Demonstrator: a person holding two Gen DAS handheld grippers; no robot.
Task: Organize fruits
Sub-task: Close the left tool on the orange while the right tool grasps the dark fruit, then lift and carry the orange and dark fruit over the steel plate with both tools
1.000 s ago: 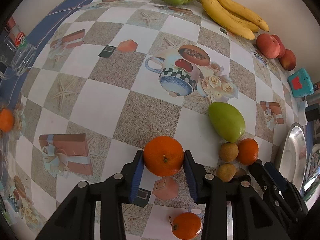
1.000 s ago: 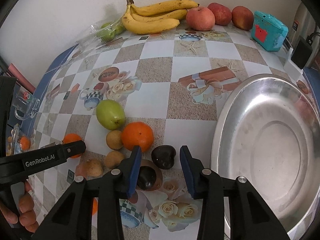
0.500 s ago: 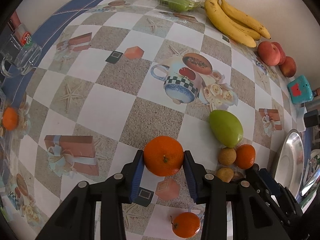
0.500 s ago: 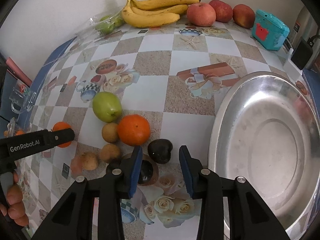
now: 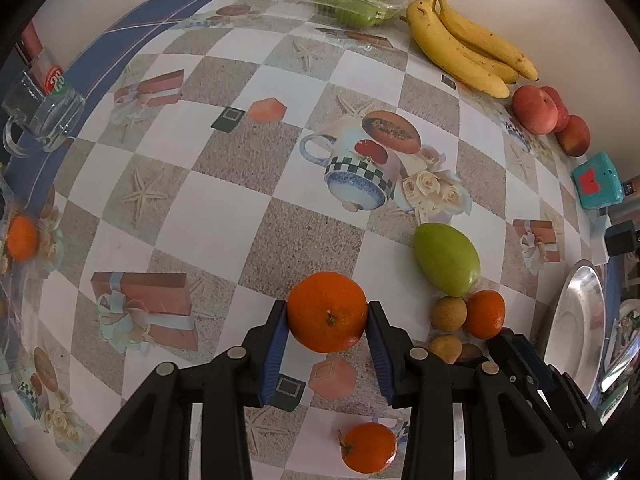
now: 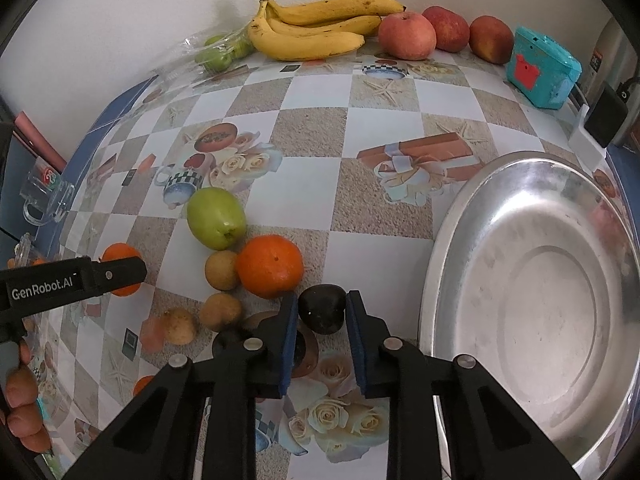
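Observation:
My left gripper (image 5: 327, 322) is shut on an orange (image 5: 327, 312), its blue pads pressing both sides. In the right wrist view one of its fingers (image 6: 120, 274) shows at the left, in front of that orange (image 6: 116, 254). My right gripper (image 6: 322, 316) is shut on a small dark fruit (image 6: 323, 308) on the table. Just beyond it lie another orange (image 6: 270, 266), a green fruit (image 6: 216, 222) and small brown fruits (image 6: 222, 270). A second dark fruit (image 6: 301, 350) is half hidden behind the right gripper's left finger. The wide metal basin (image 6: 440, 280) stands to the right and holds nothing.
Bananas (image 6: 308, 32), apples (image 6: 406, 36) and bagged green fruits (image 6: 218, 54) line the back wall. A teal box (image 6: 540, 68) sits at the back right and a glass mug (image 6: 44, 196) at the left edge. More oranges (image 5: 370, 448) (image 5: 22, 238) lie near the front and left.
The right gripper's jaws have closed onto the dark fruit, which sat loose between them before. The left gripper still holds its orange and has barely moved.

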